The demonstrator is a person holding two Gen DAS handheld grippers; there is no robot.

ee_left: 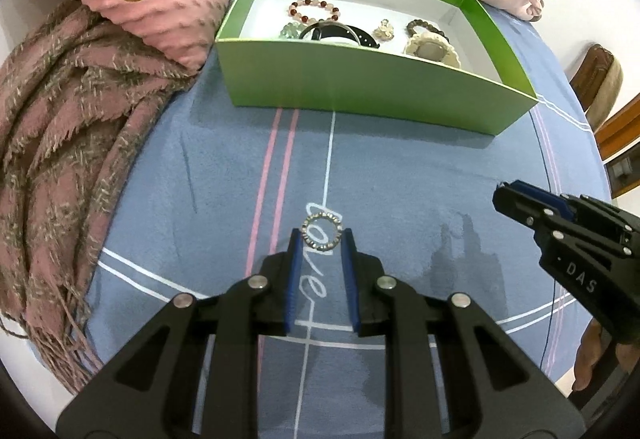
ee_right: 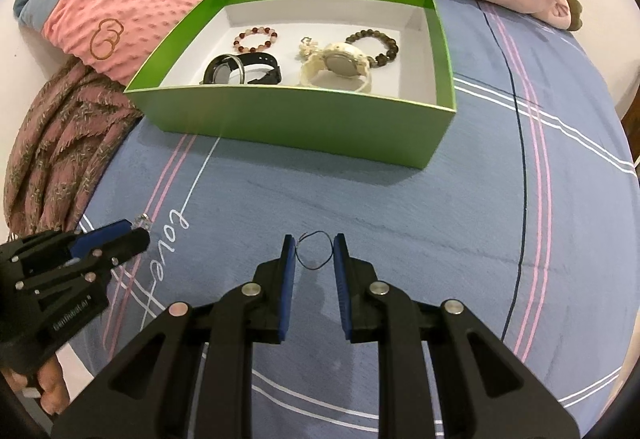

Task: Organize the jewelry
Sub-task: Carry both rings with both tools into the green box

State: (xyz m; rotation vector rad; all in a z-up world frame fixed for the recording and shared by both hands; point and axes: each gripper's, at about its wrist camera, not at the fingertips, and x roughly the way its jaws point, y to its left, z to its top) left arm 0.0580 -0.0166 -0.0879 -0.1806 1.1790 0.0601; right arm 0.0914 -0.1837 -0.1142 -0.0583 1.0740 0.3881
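Jewelry already fills much of the green box (ee_right: 288,119): two watches and beaded bracelets lie on its white floor. In front of the box, on the blue bed sheet (ee_right: 420,207), two pieces are left. The left gripper (ee_left: 322,235) has its jaws part open around a small beaded ring (ee_left: 322,234), seemingly touching its sides, probably to lift it. The right gripper (ee_right: 313,250) stands likewise, jaws part open around a thin wire loop (ee_right: 314,250). Pink pillows and a fringed scarf (ee_left: 60,143) lie left of the box.
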